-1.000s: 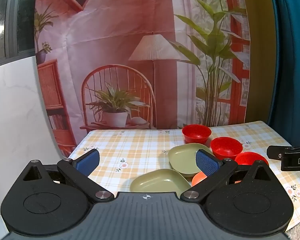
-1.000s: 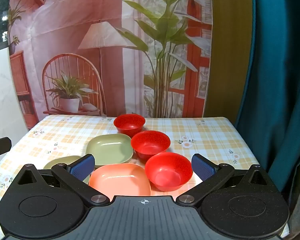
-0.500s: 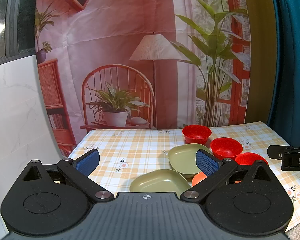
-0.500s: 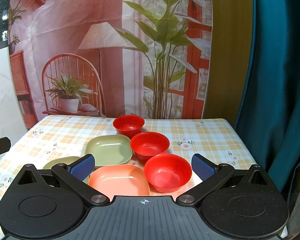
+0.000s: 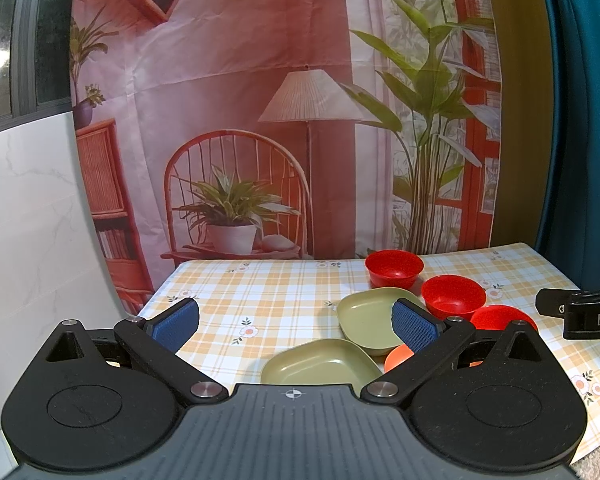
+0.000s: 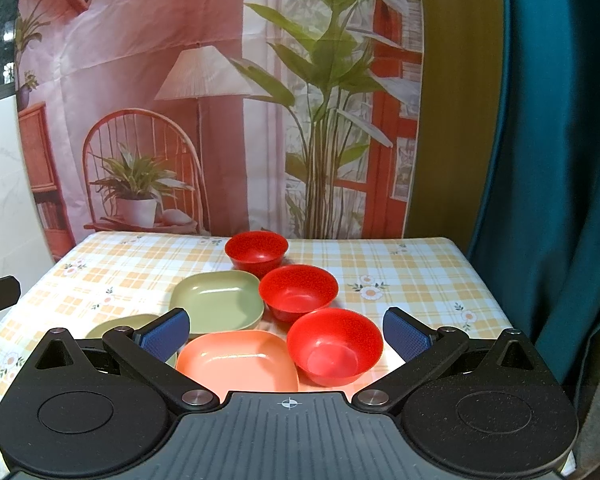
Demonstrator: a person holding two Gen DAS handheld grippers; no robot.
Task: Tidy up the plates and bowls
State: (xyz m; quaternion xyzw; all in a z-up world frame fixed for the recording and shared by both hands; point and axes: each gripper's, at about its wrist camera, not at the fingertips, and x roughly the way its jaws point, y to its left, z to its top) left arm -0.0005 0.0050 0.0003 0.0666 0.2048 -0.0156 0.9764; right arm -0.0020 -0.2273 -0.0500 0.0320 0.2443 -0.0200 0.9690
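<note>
Three red bowls stand in a diagonal row on the checked tablecloth: far (image 6: 256, 249), middle (image 6: 298, 291) and near (image 6: 334, 345). A green plate (image 6: 217, 299) lies left of the middle bowl, a salmon plate (image 6: 238, 364) left of the near bowl, and a second green plate (image 5: 320, 363) further left, mostly hidden in the right wrist view. My right gripper (image 6: 286, 334) is open and empty above the salmon plate and near bowl. My left gripper (image 5: 296, 322) is open and empty above the two green plates.
The table (image 6: 420, 280) has a yellow checked cloth; its right edge meets a teal curtain (image 6: 548, 160). A printed backdrop (image 5: 260, 120) hangs behind the far edge. The right gripper's body (image 5: 580, 314) shows at the right of the left wrist view.
The right gripper has edged slightly forward and lower toward the dishes. The left gripper has hardly moved. Both stay open.
</note>
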